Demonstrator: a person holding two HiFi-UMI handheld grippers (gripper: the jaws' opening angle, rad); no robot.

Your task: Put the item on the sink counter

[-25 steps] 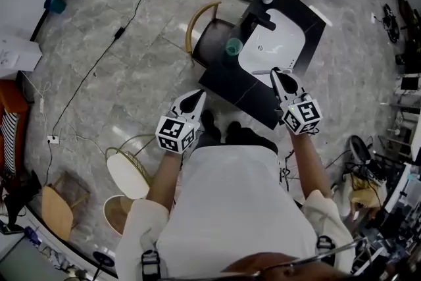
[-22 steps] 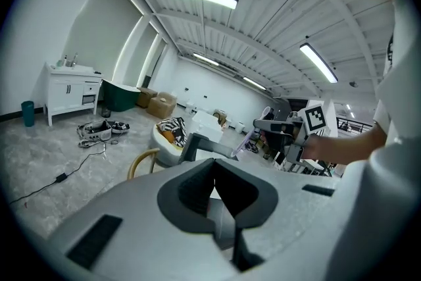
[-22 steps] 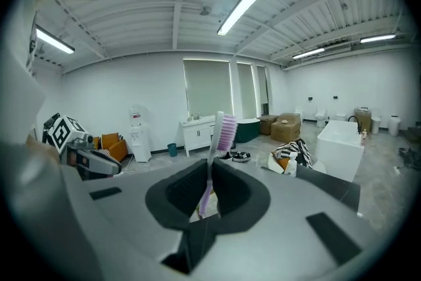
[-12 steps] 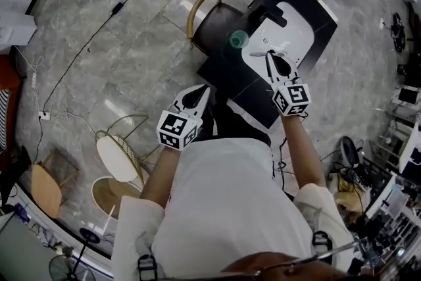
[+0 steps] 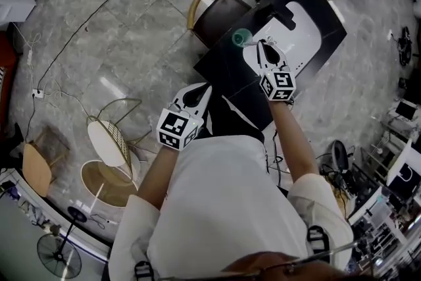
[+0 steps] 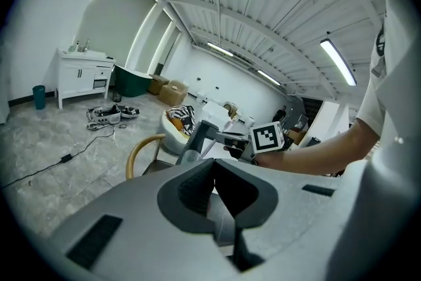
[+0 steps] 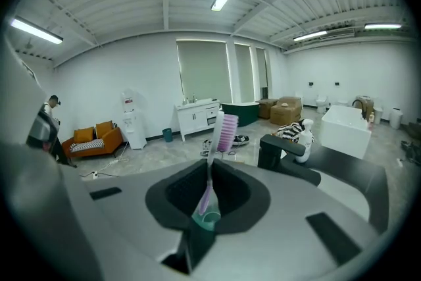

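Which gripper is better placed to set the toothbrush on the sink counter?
Right. The right gripper is shut on the toothbrush and sits over the sink counter, beside the green cup. The left gripper is shut with nothing in it and is held back near the person's body.

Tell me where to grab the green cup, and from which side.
Probably grip the cup across its round wall, coming from the chair side: it stands upright at the counter edge, while the faucet and right gripper crowd its other side.
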